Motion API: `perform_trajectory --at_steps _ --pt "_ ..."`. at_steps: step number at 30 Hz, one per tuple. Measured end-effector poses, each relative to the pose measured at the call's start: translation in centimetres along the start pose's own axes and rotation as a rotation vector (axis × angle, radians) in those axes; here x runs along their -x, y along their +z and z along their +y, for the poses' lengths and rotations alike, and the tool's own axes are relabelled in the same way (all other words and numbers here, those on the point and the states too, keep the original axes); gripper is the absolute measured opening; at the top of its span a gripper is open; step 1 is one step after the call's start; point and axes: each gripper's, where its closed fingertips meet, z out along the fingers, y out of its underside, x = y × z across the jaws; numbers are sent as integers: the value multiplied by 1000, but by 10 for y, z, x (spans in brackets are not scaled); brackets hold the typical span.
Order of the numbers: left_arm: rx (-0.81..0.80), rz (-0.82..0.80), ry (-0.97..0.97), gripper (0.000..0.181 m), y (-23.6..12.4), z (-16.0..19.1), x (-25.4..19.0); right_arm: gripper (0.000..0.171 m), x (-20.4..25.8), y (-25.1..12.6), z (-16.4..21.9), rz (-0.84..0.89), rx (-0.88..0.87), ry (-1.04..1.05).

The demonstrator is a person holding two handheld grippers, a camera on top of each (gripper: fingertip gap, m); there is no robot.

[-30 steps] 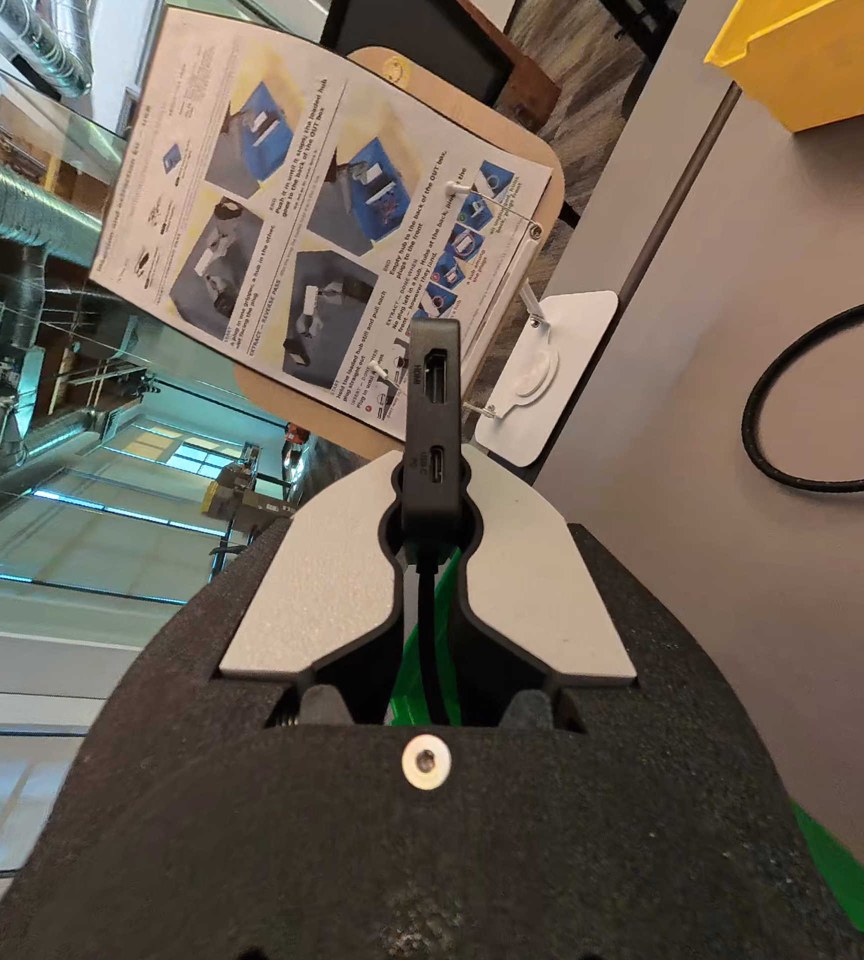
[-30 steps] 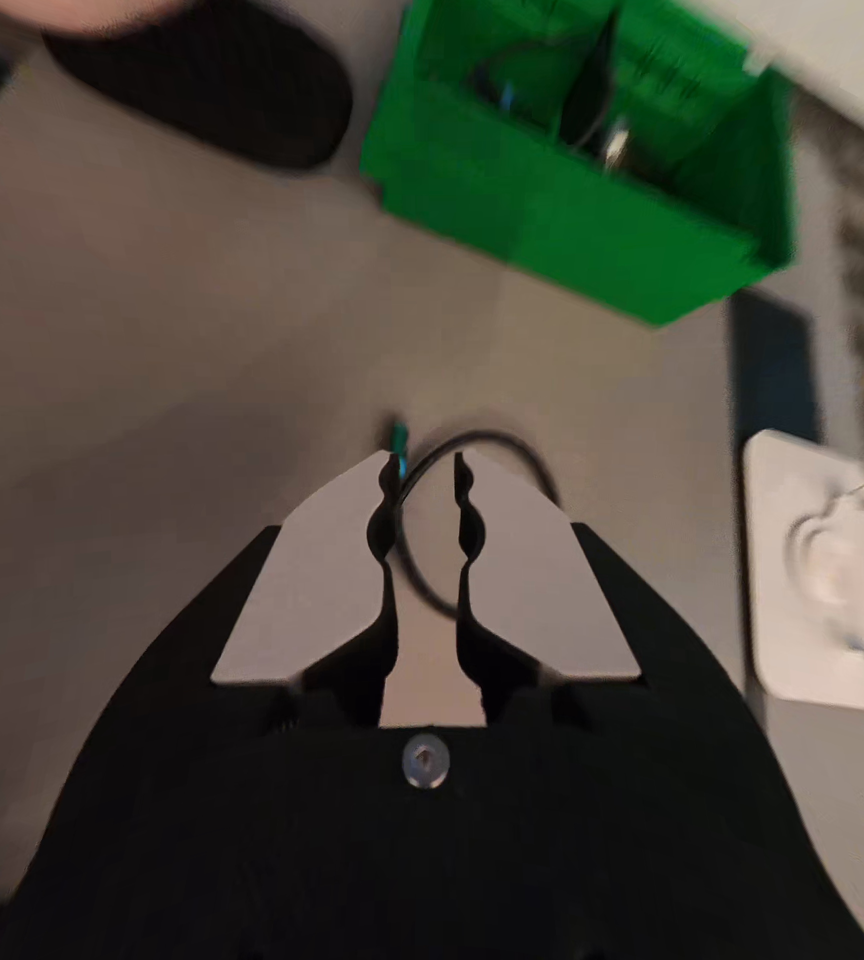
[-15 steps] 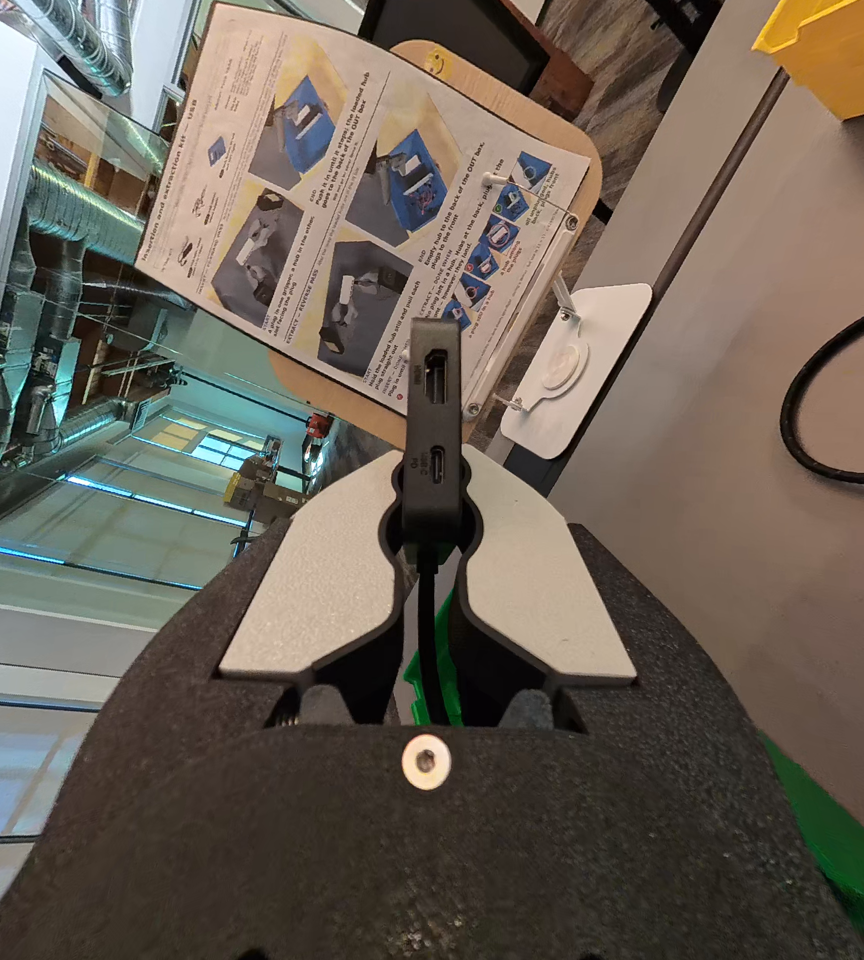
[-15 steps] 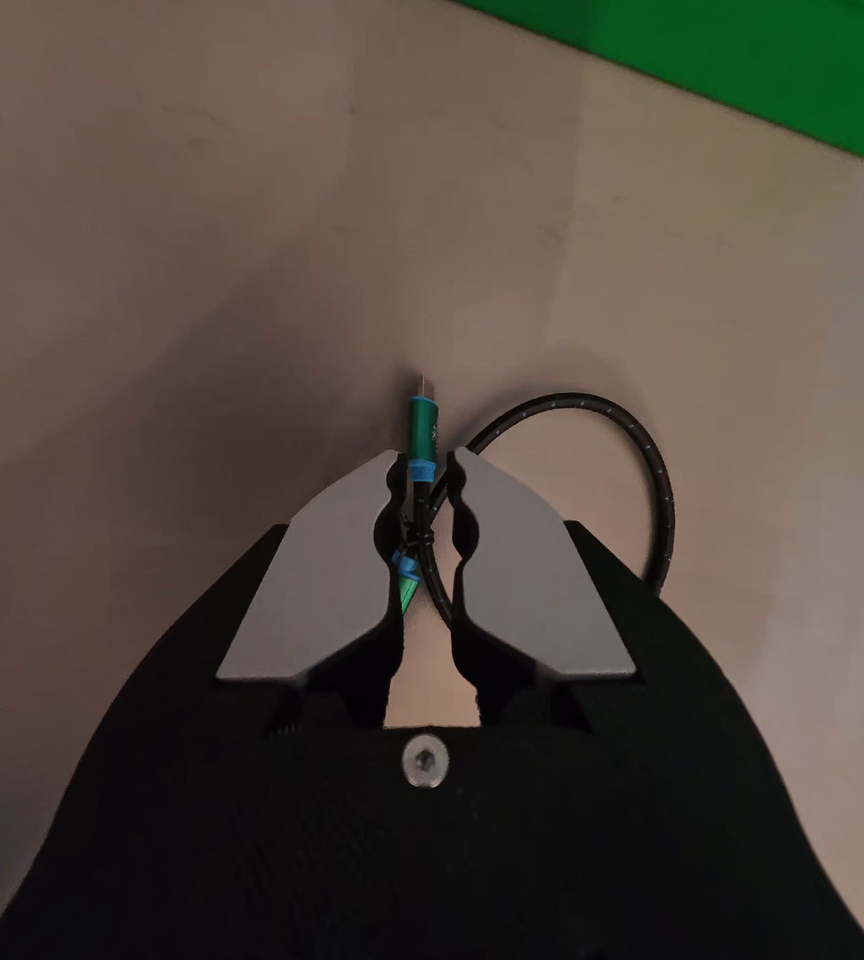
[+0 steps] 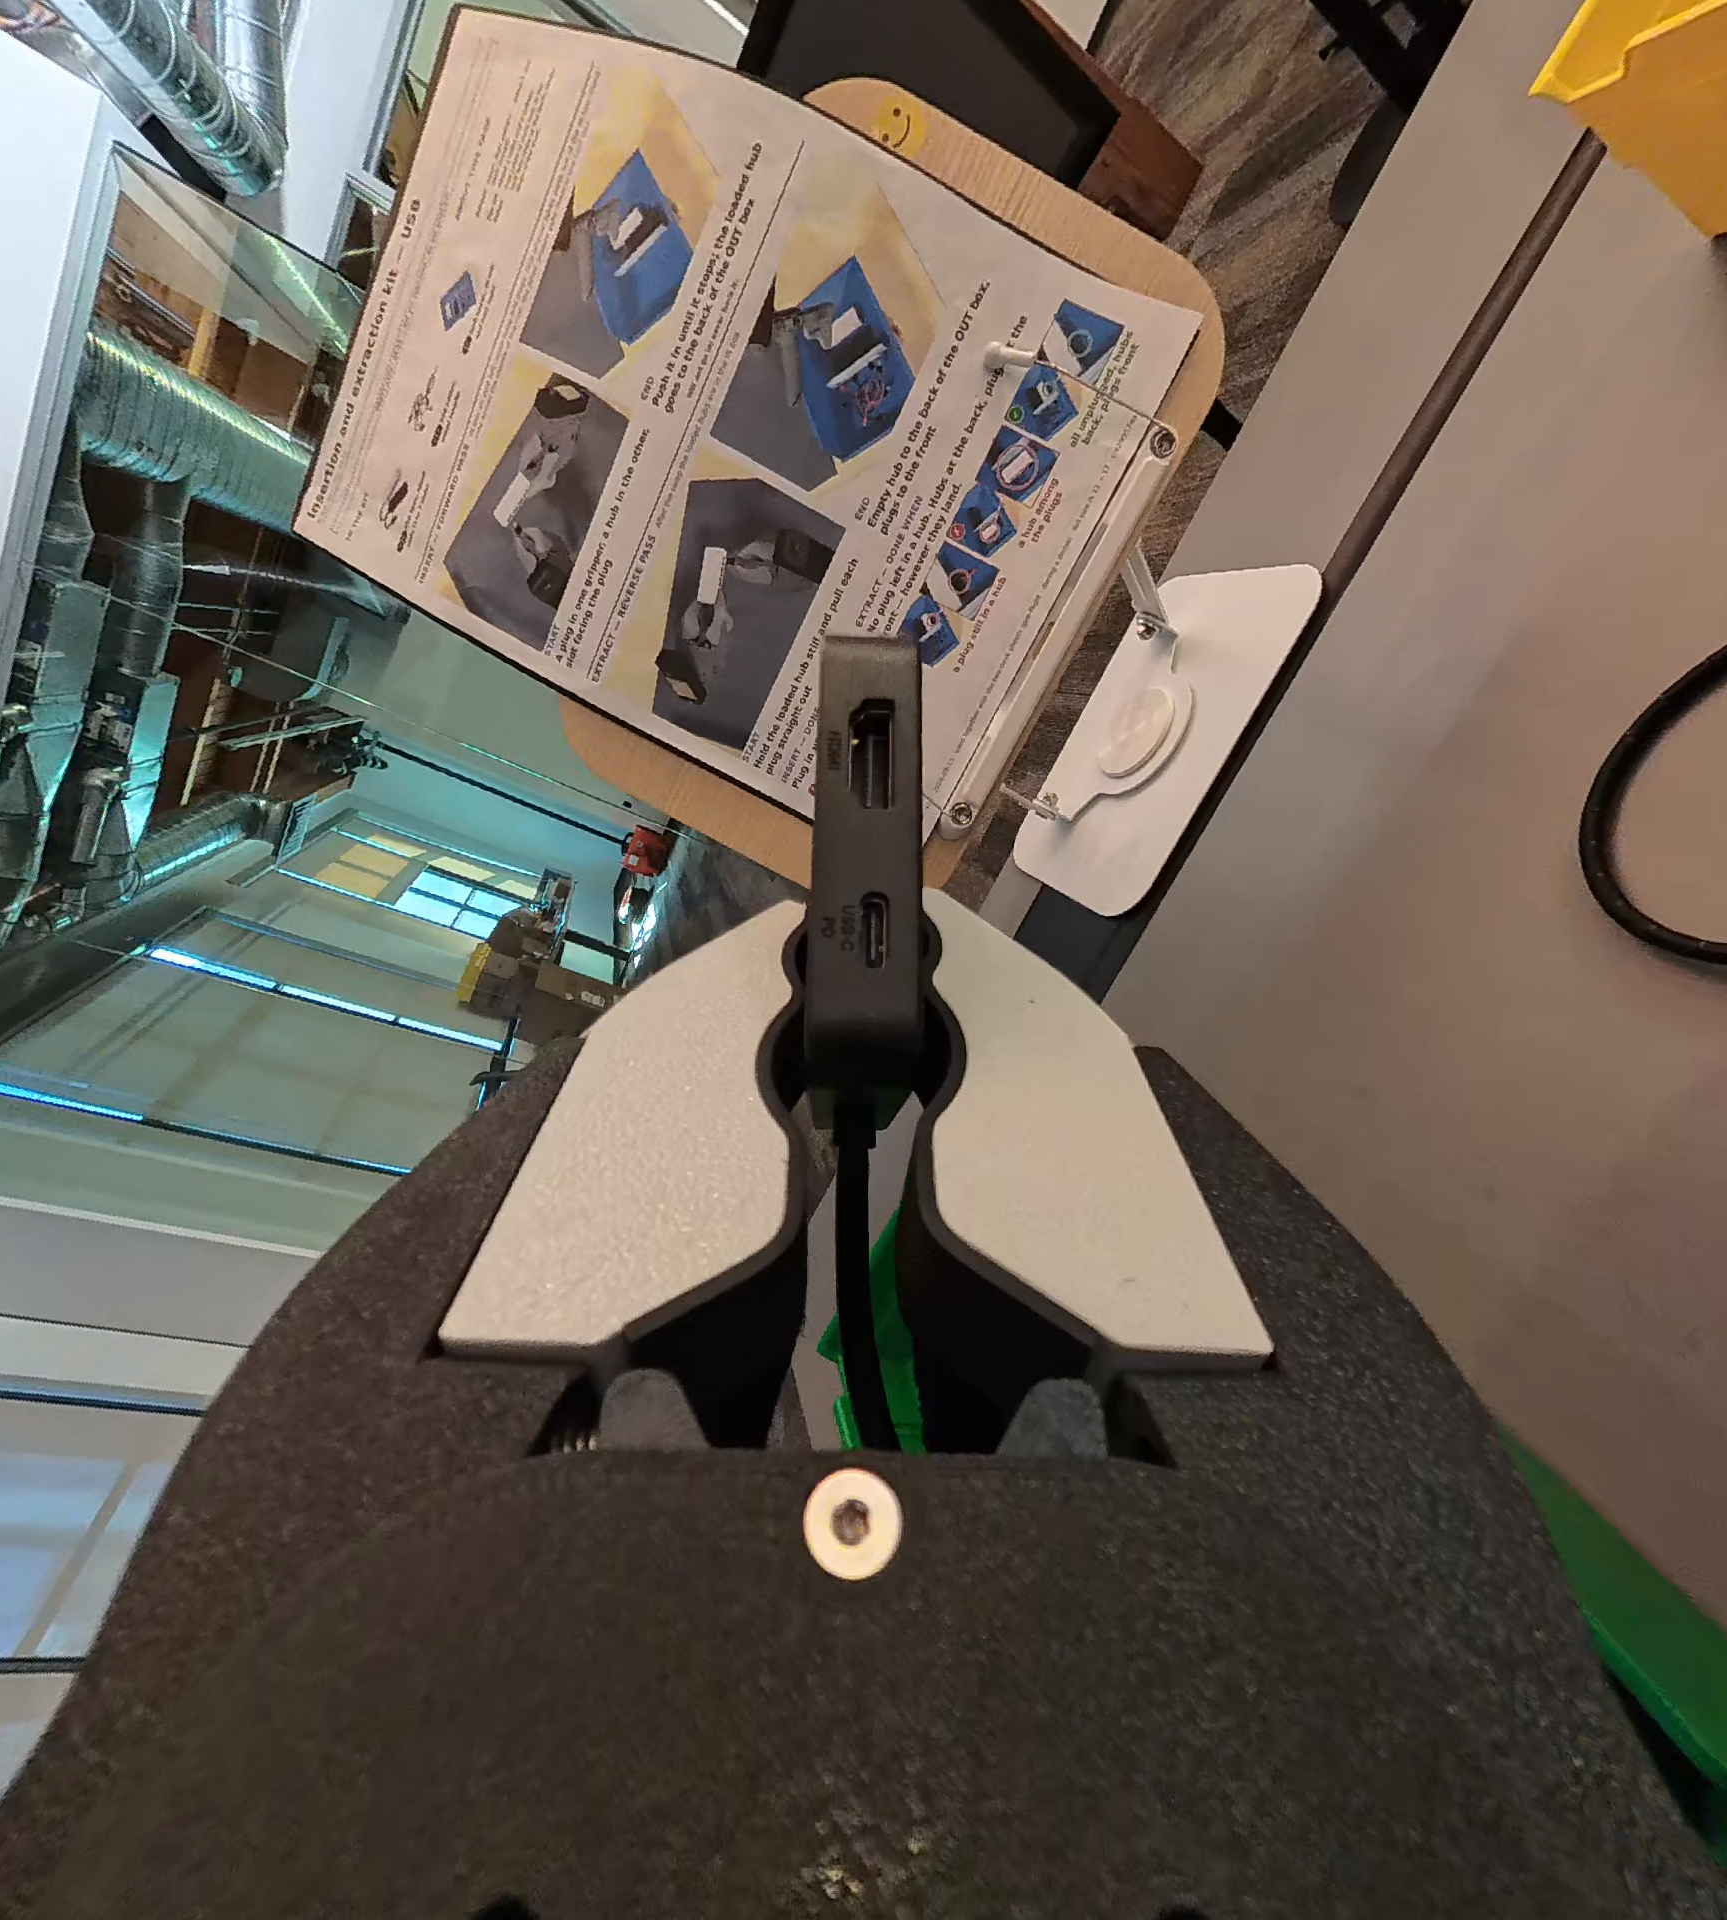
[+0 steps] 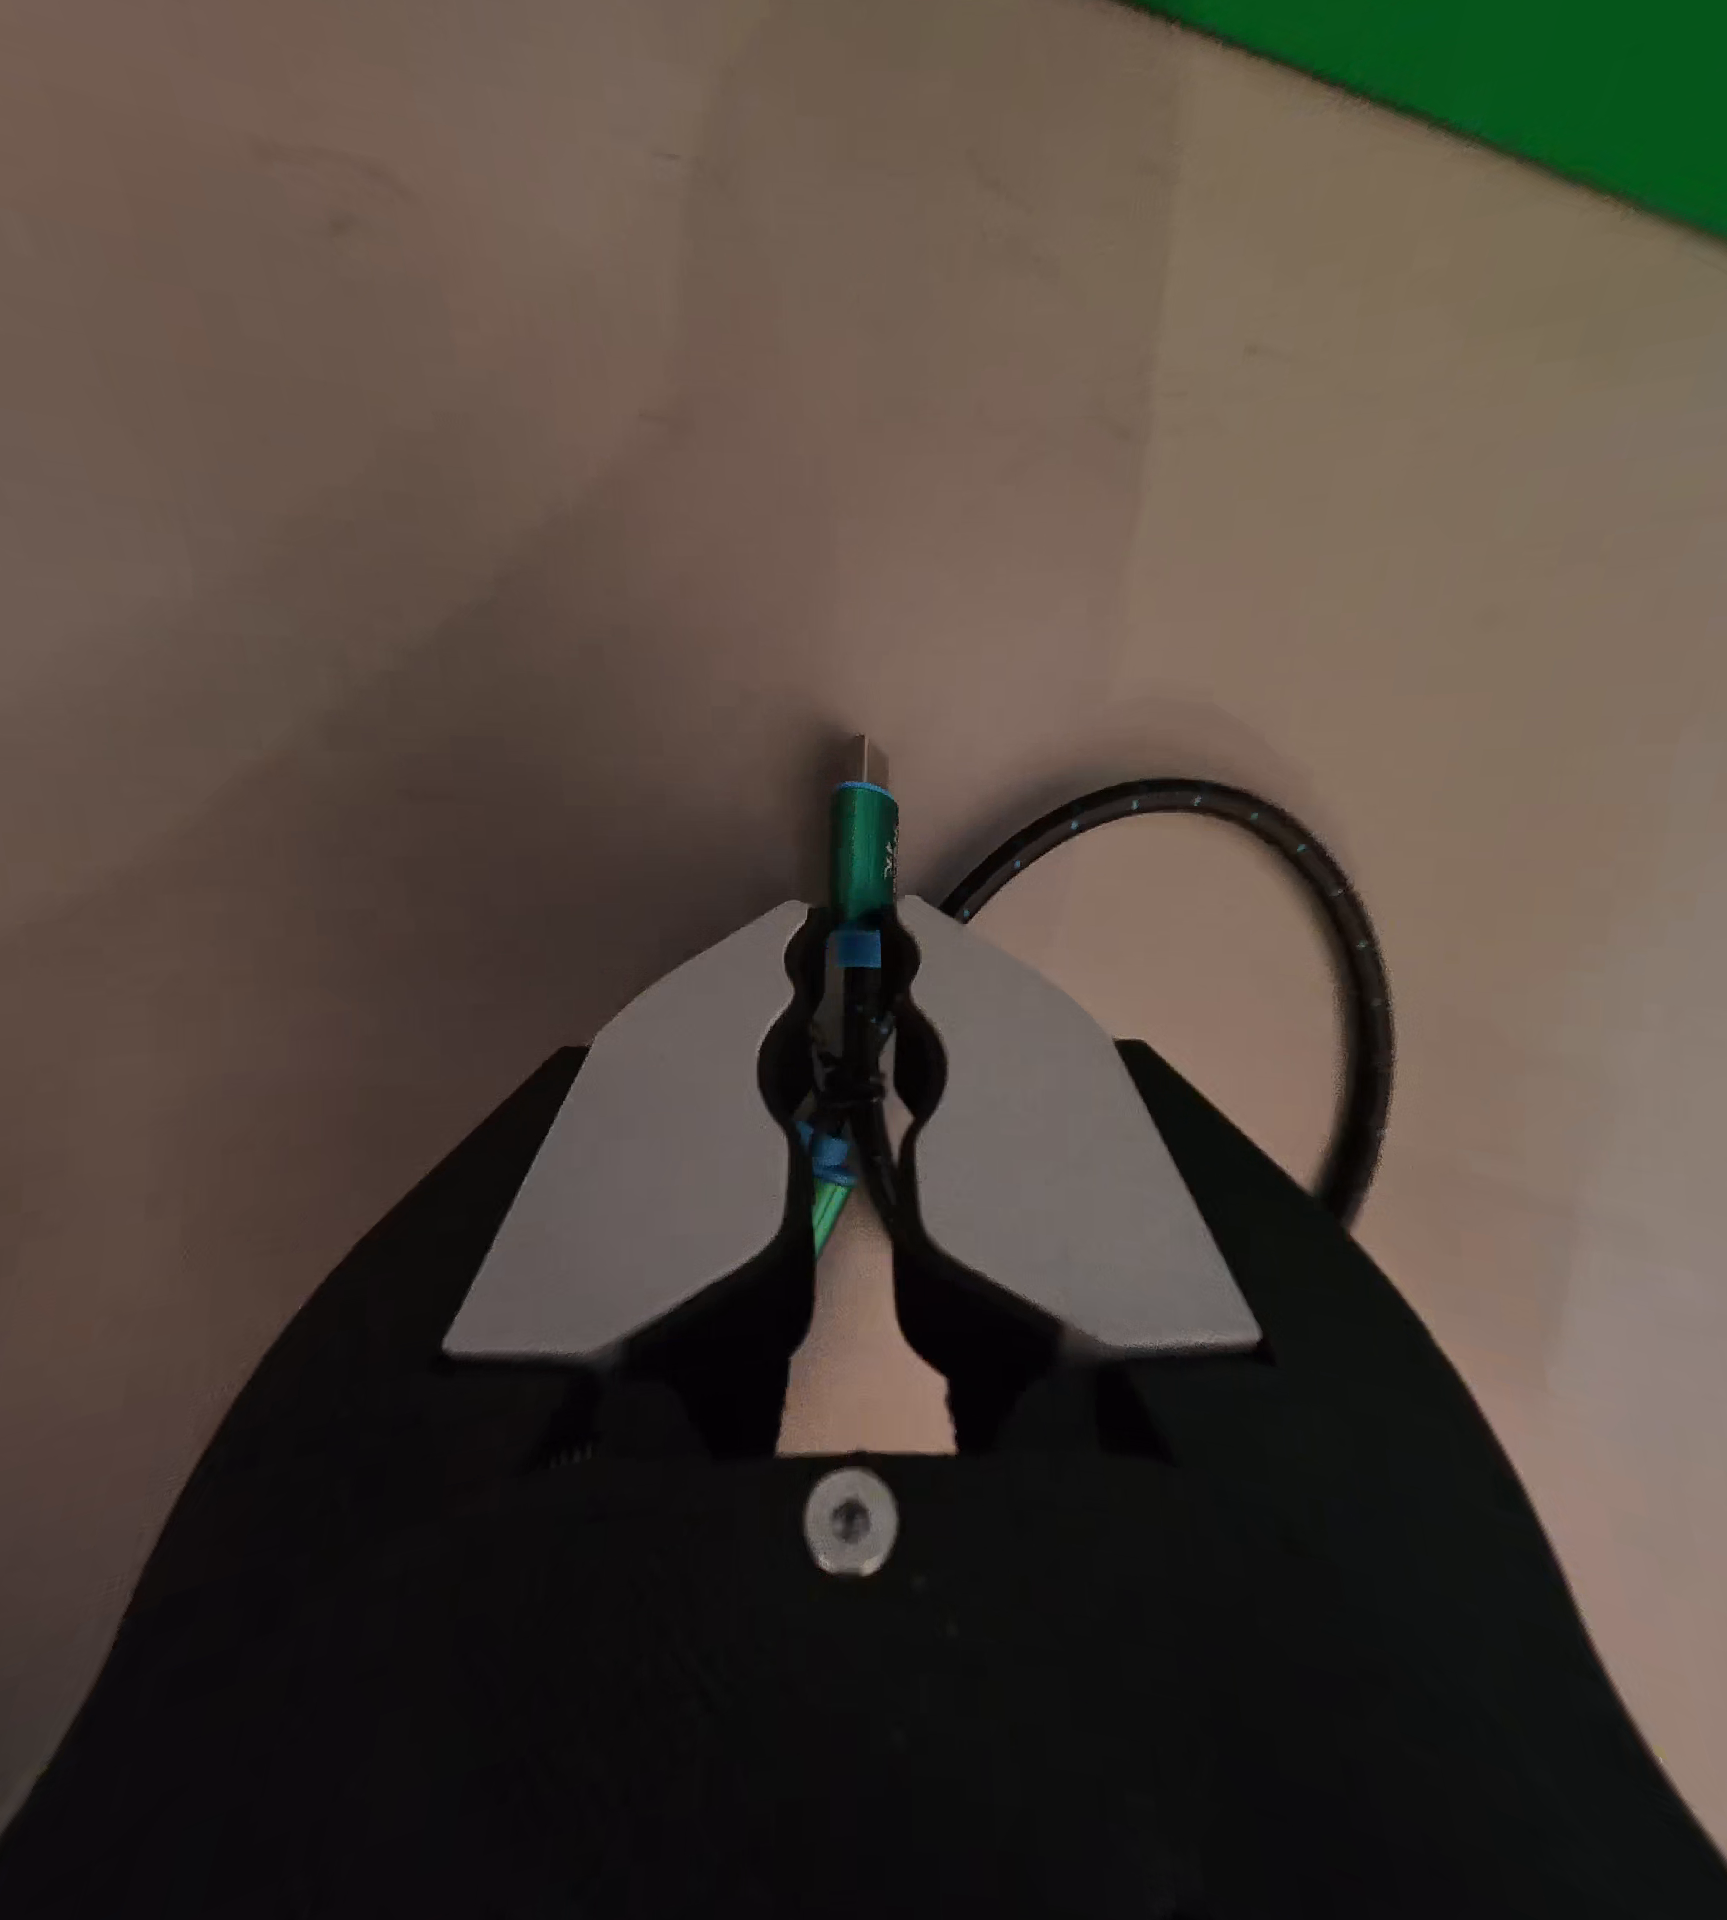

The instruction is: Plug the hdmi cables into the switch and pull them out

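Closing in since half a second ago, the right gripper (image 6: 854, 920) is now pinching the braided cable (image 6: 1347, 997) just behind its green plug (image 6: 864, 852), fingers narrow around it, metal tip pointing to twelve o'clock over the grey table (image 6: 423, 520). Meanwhile the left gripper (image 5: 864, 935) is clamping the black switch (image 5: 864, 831) upright, its empty ports facing the camera, so nothing is plugged in yet and both insertion and pull-out are remaining. Only the left view is showing the instruction sheet (image 5: 734, 395) at twelve o'clock and the yellow bin (image 5: 1711, 114) at one o'clock; only the right view is showing the plug itself.
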Motion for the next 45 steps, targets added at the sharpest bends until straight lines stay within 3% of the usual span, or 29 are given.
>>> perform_trajectory --at_steps 5,12,16,21,29,38,45 --pt "18 -10 -5 14 1 7 3 17 -2 8 4 117 66 -164" --pt "17 -36 -14 14 -3 9 11 13 -12 13 2 176 67 -150" --pt "29 -54 -14 14 -4 13 16 12 -12 -3 -15 166 -8 -105" --pt "28 -66 16 14 0 11 13 12 -11 -51 -50 34 -254 146" --pt "12 -123 164 14 20 -4 -10 12 -13 -131 -71 -168 -534 434" --pt "-93 -216 269 14 34 -30 -35 11 -10 -178 -92 -517 -784 718" --pt "-122 -172 282 14 39 -40 -55 11 -18 -180 -94 -546 -815 836"
